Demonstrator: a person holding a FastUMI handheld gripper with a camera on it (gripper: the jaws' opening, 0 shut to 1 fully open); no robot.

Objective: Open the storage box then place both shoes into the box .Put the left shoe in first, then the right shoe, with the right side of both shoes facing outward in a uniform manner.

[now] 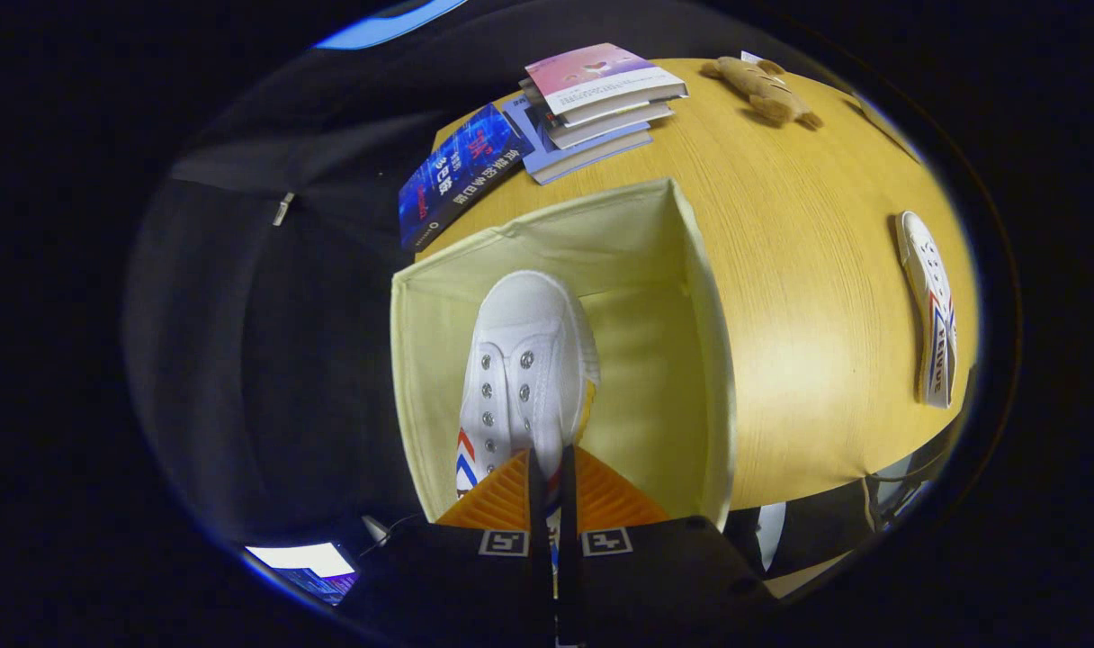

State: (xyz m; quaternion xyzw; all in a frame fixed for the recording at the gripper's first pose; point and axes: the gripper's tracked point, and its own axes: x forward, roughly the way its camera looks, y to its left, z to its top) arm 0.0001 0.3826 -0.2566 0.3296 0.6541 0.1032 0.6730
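In the gripper view, the gripper [547, 468] has its jaws drawn narrow, pinching the rear of a white shoe [524, 369]. That shoe hangs toe-forward over the open box [691, 297], which stands at the near edge of the wooden worktop [808, 342]. The other shoe [929, 306] lies on its side on the worktop, well apart from the box. Beyond the box sit a stack of books [592, 103], a dark blue book [457, 171] and a plush toy [763, 90].
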